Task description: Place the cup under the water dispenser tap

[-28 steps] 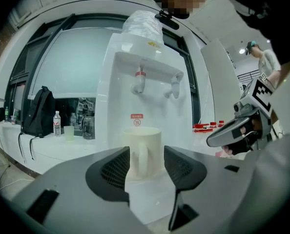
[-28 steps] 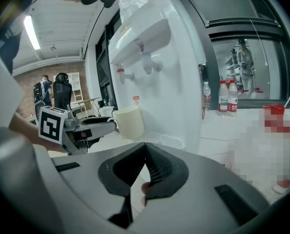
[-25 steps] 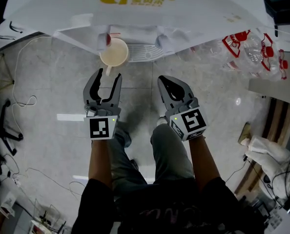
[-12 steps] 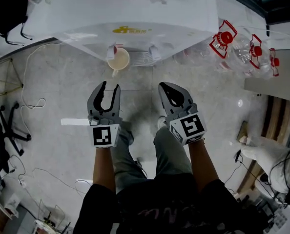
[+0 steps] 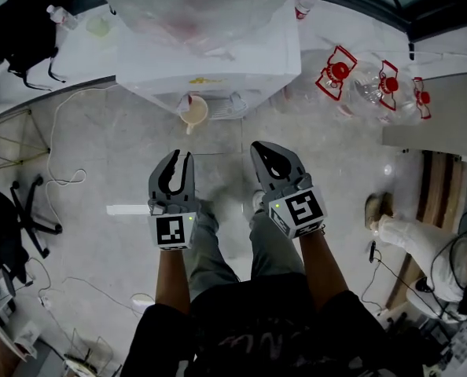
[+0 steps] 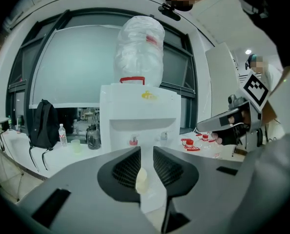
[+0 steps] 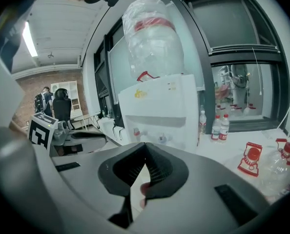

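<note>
Cream cup (image 5: 193,111) farther off | left tool (image 5: 182,157) closing, slightly apart, empty | right tool (image 5: 258,147) together

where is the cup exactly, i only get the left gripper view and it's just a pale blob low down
observer: head view shows the cup standing at the dispenser base, its open mouth beneath the red tap, handle toward the person.
operator: is the right tool carrying anything
observer: no, the right gripper view shows the right tool with its jaws together and nothing held.
</note>
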Available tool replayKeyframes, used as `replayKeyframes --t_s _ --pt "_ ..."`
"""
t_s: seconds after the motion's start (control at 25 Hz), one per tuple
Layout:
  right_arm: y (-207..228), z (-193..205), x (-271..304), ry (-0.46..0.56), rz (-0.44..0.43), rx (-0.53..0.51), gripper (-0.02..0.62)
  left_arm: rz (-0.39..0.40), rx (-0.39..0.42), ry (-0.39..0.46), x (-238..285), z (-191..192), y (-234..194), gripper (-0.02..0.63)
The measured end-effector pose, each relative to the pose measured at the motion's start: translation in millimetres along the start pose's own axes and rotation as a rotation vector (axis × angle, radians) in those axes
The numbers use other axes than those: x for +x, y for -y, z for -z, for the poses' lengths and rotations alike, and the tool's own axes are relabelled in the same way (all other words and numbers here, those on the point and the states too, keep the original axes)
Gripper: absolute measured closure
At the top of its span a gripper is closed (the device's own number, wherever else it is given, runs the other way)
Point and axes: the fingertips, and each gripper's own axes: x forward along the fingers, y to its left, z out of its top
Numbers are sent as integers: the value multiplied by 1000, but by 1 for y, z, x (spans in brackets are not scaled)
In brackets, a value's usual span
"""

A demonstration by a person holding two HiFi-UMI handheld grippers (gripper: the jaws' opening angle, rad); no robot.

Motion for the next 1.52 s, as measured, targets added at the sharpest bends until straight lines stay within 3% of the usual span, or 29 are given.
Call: replayKeyframes --t_s 0.44,0.92,1.12,1.28,1.52 --pt "-7 -84 -42 88 63 39 580 20 27 -75 -31 -56 4 563" --pt "-22 -135 -76 186 101 53 580 -2 20 -5 -57 -127 2 580" --pt "-26 -147 -86 173 85 41 580 -18 24 23 -68 -157 4 583" --pt "-27 -168 -96 235 97 35 581 -26 28 50 -76 -179 5 583" --pt "-29 -179 -116 226 103 38 581 -38 12 57 -86 -202 14 583"
